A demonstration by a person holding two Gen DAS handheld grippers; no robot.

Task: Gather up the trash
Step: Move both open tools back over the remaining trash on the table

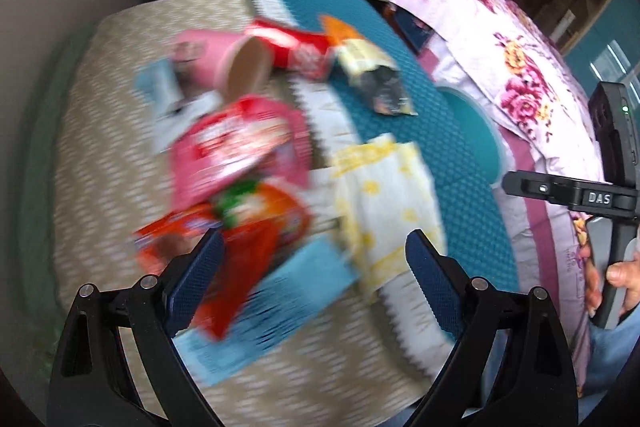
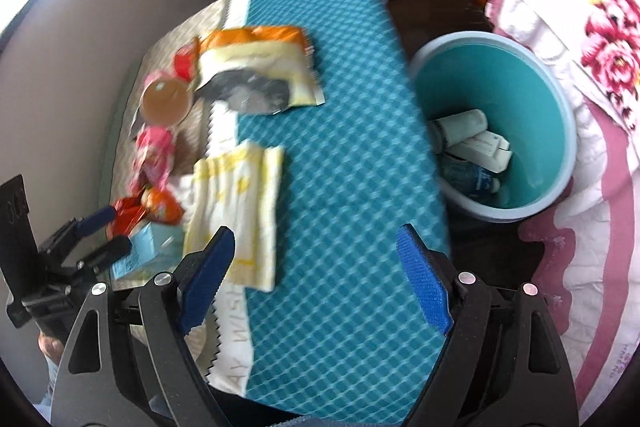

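Snack wrappers and a pink paper cup (image 1: 224, 61) lie scattered on a table, mostly on its left side. A white and yellow wrapper (image 2: 236, 211) lies just beyond the right gripper (image 2: 316, 259), whose jaws stand wide with nothing between them. The left gripper (image 1: 316, 267) is also wide and empty, over an orange wrapper (image 1: 256, 223). A teal bin (image 2: 560, 131) stands right of the table, holding bottles.
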